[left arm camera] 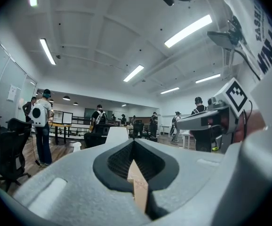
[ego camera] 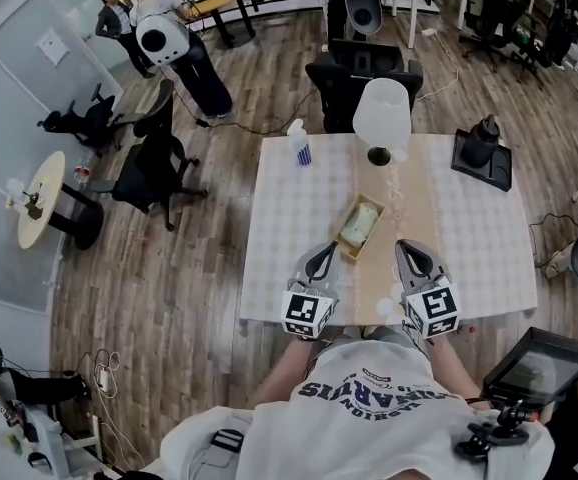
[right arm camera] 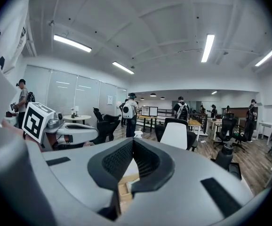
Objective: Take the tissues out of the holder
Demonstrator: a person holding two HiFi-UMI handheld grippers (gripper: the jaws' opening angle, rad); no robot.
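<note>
Head view shows tissue holder (ego camera: 346, 254) beyond upside-down, unreadable shirt lettering (ego camera: 389, 392).

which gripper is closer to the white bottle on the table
Left. The left gripper sits at the near edge of the table, roughly in line with the white bottle. The right gripper is at the same edge but further over, beyond the tissue holder.

I noted wood-plank flooring (ego camera: 169, 298), a white desk (ego camera: 479, 238), black office chairs (ego camera: 154, 173) to its left, a small round table (ego camera: 41, 198) by the wall, and ceiling strip lights (right arm camera: 207, 48) lit.
</note>
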